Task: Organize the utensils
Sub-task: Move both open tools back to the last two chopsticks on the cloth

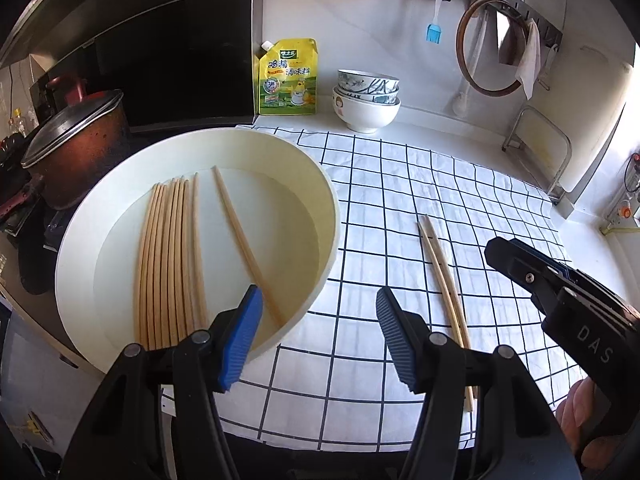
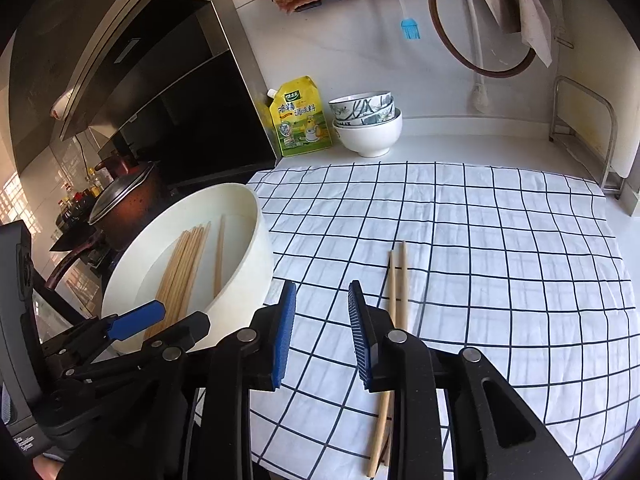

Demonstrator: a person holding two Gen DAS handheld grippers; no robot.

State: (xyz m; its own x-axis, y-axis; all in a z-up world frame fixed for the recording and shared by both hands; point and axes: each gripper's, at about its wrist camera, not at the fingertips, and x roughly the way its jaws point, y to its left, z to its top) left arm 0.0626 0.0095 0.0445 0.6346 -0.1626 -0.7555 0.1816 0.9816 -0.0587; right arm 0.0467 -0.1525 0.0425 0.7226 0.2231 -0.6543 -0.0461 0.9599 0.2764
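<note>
A white round basin (image 1: 332, 216) holds a row of several wooden chopsticks (image 1: 168, 260), with a separate pair (image 1: 244, 240) lying beside them. Another chopstick pair (image 1: 444, 280) lies on the checked cloth (image 1: 400, 208) to the basin's right. My left gripper (image 1: 318, 336) is open and empty. Its left pad hangs over the basin's near rim and its right pad over the cloth. My right gripper (image 2: 322, 328) is empty, its jaws a little apart and opening. It hovers over the cloth just left of the loose chopstick pair (image 2: 396, 292), which runs under its right finger.
Stacked bowls (image 1: 366, 96) and a yellow seasoning pouch (image 1: 288, 78) stand at the back wall. A lidded pot (image 1: 76, 140) sits left of the basin under a dark range hood. A metal rack (image 1: 540, 148) stands at the far right. A brush and a round lid hang above.
</note>
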